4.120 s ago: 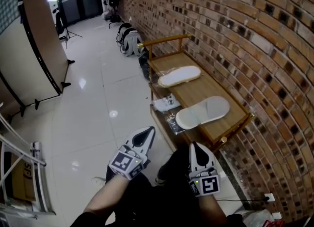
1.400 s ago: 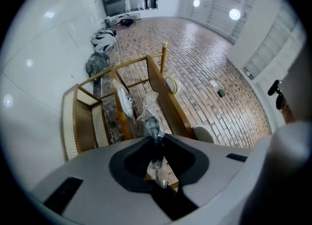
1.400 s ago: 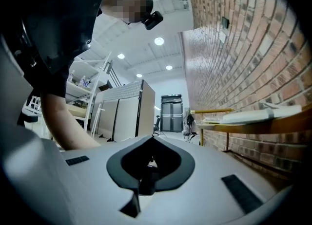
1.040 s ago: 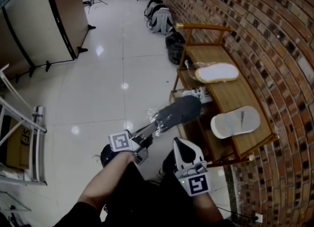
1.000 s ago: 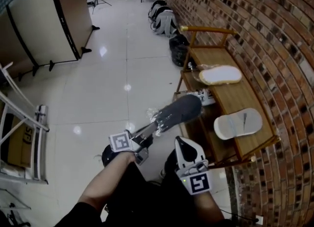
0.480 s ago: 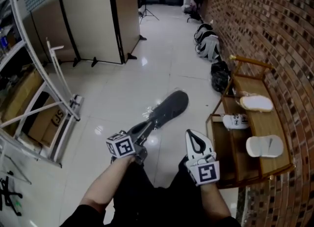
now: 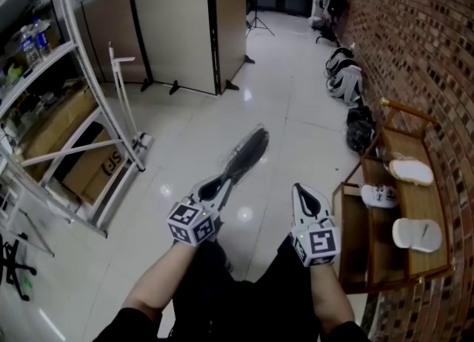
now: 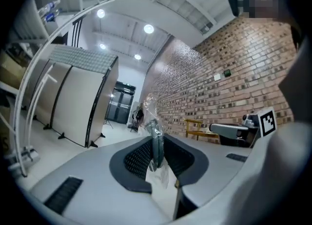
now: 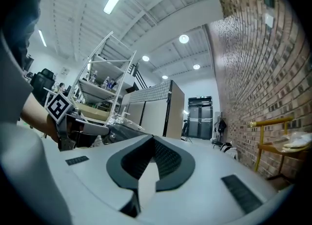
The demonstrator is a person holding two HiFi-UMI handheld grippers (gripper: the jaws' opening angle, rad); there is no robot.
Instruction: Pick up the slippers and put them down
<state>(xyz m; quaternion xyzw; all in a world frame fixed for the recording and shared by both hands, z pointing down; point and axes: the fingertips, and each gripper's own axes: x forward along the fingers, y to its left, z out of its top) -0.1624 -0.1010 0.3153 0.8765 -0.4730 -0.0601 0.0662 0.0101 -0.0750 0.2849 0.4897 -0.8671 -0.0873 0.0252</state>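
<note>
Gripping a dark, plastic-wrapped slipper (image 7: 248, 154) edge-on by one end, the left tongs (image 7: 222, 180) hold it level above the floor (image 7: 178, 133) at frame centre, likely for setting down; the right tongs (image 7: 305, 198), closed and empty, hover alongside; a pale slipper (image 7: 417, 234) lies on the tabletop (image 7: 432, 201), lower right

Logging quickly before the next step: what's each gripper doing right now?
Left gripper: closed on the dark plastic-wrapped slipper.
Right gripper: closed, empty.

Three slippers: one dark slipper (image 7: 248, 154) in clear wrap, one far white slipper (image 7: 412, 171), one near white slipper (image 7: 417, 234). Two grippers: left gripper (image 7: 221, 182), right gripper (image 7: 302, 192). One wooden rack (image 7: 428, 203). One black bag (image 7: 361, 127)
</note>
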